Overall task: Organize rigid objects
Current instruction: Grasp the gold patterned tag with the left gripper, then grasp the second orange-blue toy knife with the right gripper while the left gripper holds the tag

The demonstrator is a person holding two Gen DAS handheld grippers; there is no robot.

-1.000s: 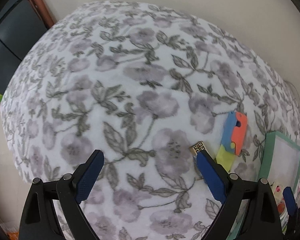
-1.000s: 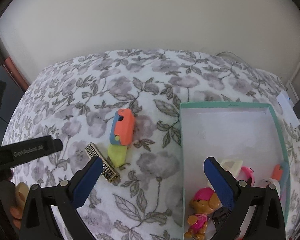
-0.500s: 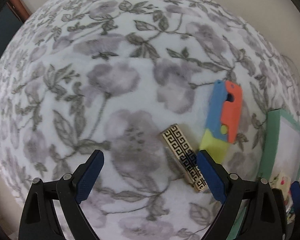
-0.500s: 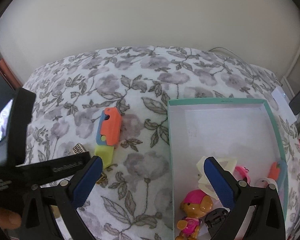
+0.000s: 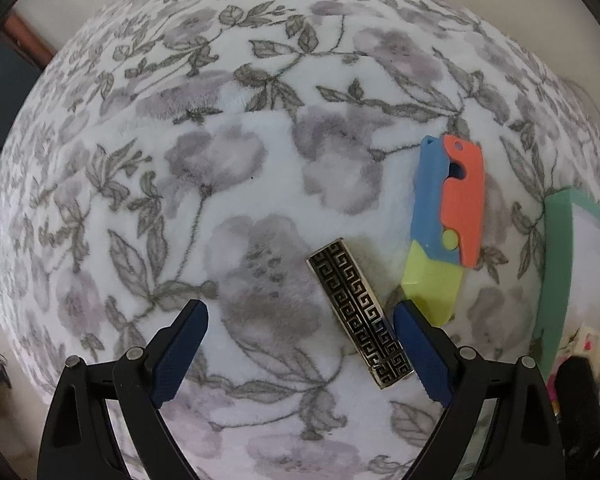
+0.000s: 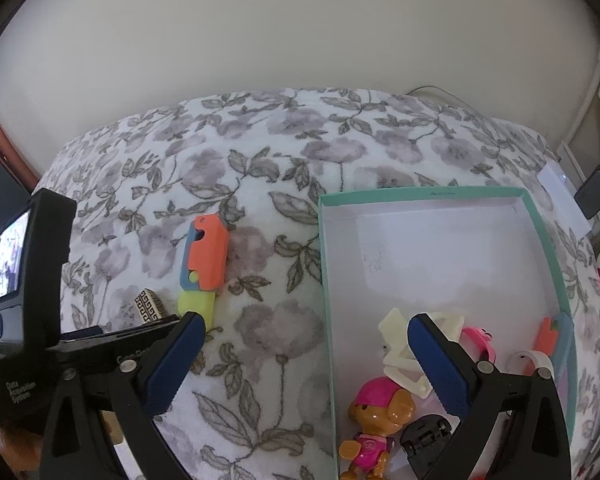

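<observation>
We start on the left, where our left gripper (image 5: 300, 336) hangs low over the floral bed cover (image 5: 220, 160), fingers spread wide and holding nothing. Between them, close to the right finger (image 5: 420, 344), lies the gold-and-black patterned bar (image 5: 360, 312), flat on the bed and slanted. Just beside it to the right sits the blue, orange and yellow toy (image 5: 446, 220), also loose on the bed, not far from the green box (image 5: 556, 256) at the right edge.

Over to the right wrist view now: the box (image 6: 324, 280) is open, and we count several things already inside, all gathered at its near end: a pink pup figure (image 6: 374, 428), pale plastic pieces (image 6: 400, 344), a black part (image 6: 424, 436), an orange-and-blue item (image 6: 552, 336). The far half of the box is bare. So we judge the job well under way, with the bar and the tricolour toy left outside.

Our right gripper (image 6: 304, 356) hovers above the box's left wall, fingers apart and empty, tilted forward and down. The left gripper looks lined up for the bar, we reckon, though it needs to shift right to centre it.
</observation>
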